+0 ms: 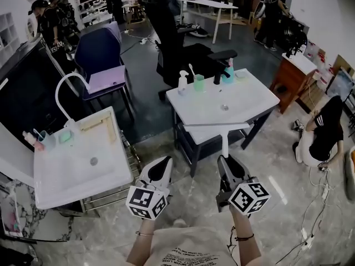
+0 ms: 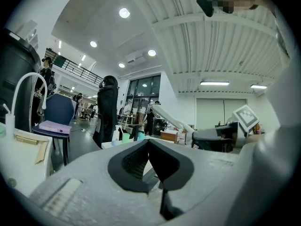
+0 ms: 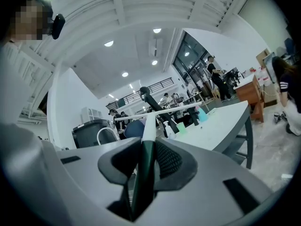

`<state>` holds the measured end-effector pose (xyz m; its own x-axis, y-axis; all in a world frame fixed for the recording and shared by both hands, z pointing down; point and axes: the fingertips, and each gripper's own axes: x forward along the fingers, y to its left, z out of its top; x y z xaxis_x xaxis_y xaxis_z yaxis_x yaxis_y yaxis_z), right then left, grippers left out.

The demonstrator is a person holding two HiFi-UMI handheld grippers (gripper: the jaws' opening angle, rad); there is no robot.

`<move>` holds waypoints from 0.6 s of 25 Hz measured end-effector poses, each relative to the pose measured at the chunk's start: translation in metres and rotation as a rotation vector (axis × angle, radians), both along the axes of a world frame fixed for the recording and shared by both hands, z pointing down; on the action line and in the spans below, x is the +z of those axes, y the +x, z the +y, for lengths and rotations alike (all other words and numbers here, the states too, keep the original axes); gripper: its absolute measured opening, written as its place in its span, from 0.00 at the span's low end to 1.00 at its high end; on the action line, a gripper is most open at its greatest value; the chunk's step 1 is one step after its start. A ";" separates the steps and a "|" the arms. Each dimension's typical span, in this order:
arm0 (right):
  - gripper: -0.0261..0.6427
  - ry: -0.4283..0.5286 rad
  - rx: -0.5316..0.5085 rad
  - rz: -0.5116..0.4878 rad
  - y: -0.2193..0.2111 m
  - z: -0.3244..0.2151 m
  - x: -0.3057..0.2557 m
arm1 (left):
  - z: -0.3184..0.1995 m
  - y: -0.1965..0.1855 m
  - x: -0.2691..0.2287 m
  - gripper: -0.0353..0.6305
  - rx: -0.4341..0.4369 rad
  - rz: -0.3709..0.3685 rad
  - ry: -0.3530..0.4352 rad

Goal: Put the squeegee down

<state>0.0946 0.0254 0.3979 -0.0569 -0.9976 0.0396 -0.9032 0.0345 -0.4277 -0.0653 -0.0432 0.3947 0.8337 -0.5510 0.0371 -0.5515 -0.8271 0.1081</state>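
One toothbrush [image 1: 191,70] in green cup [image 1: 198,83]

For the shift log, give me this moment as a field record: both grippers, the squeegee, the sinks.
right gripper: shut on the squeegee's handle
squeegee: white, blade crosswise ahead of the jaws, held in the air near the front edge of the sink, not yet put down
left gripper: shut, empty
sink: white top straight ahead, bottles along its far edge
second sink: at the left, with a white curved tap
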 end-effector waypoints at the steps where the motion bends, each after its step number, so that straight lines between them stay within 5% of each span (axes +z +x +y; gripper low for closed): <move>1: 0.18 -0.002 -0.004 -0.006 -0.001 -0.003 0.001 | -0.002 -0.001 0.001 0.09 -0.002 -0.001 -0.001; 15: 0.18 -0.011 -0.016 -0.010 0.016 -0.042 0.011 | -0.040 0.016 0.014 0.09 -0.035 -0.007 -0.028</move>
